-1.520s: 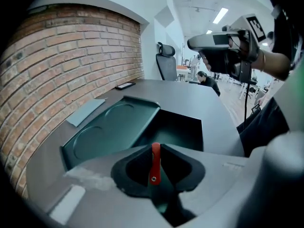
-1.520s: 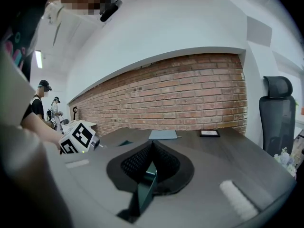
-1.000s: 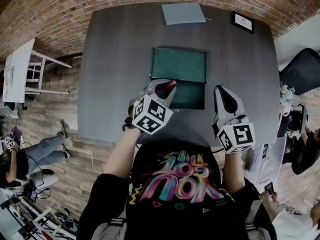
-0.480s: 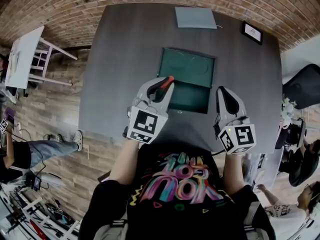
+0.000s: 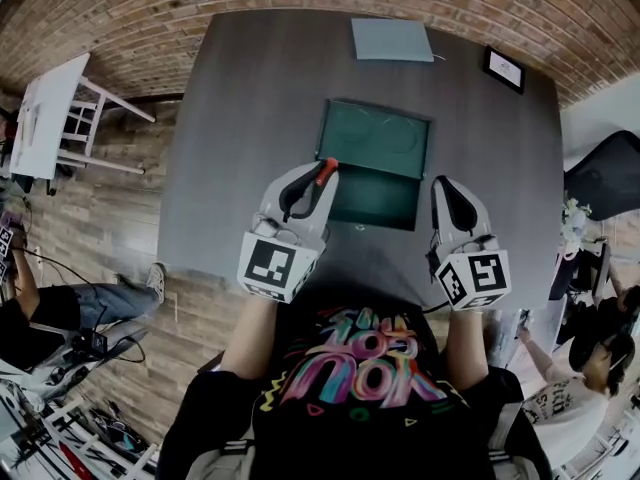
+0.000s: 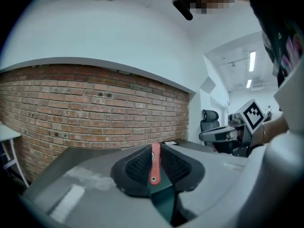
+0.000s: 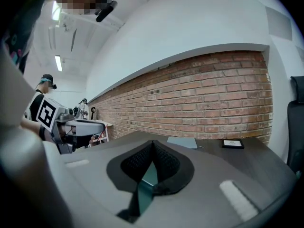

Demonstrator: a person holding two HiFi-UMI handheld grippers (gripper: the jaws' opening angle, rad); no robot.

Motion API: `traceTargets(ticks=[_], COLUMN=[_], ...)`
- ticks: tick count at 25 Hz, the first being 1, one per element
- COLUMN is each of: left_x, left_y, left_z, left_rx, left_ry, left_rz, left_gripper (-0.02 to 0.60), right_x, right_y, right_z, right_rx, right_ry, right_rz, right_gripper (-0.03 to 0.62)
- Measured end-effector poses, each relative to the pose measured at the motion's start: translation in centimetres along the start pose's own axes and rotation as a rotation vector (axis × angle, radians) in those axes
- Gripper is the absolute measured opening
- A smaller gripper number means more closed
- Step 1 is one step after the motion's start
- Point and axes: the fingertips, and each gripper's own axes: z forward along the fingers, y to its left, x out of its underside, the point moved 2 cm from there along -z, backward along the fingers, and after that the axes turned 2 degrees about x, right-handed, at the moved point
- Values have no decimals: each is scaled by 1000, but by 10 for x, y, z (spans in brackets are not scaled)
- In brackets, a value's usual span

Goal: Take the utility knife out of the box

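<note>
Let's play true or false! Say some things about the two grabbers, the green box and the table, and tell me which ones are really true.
1. The left gripper is pinching a red utility knife. True.
2. The right gripper is holding something too. False: its jaws are together with nothing between them.
3. The green box lies open on the dark grey table. True.
4. The knife is lying inside the box. False: it is up between the left gripper's jaws, by the box's near left corner.
5. A blue-grey sheet lies on the table beyond the box. True.
</note>
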Motion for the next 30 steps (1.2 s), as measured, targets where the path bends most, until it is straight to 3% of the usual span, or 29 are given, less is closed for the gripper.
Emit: traceTargets(ticks=[6,10,30], left_x=[5,7,9], left_y=[5,9,14], left_z=[-2,0,0], left_rx=[1,25,33], left_ry=[8,0,11], left_rz=[1,49,45], left_gripper=[58,58,58], right_x=[3,5,6], right_y=[-3,-5,-4], right_z=[-3,-6,-7], right_rx=[10,25,49], right_ry=[10,14,17], right_rz=[1,2,4], right_gripper=[-2,-2,-2])
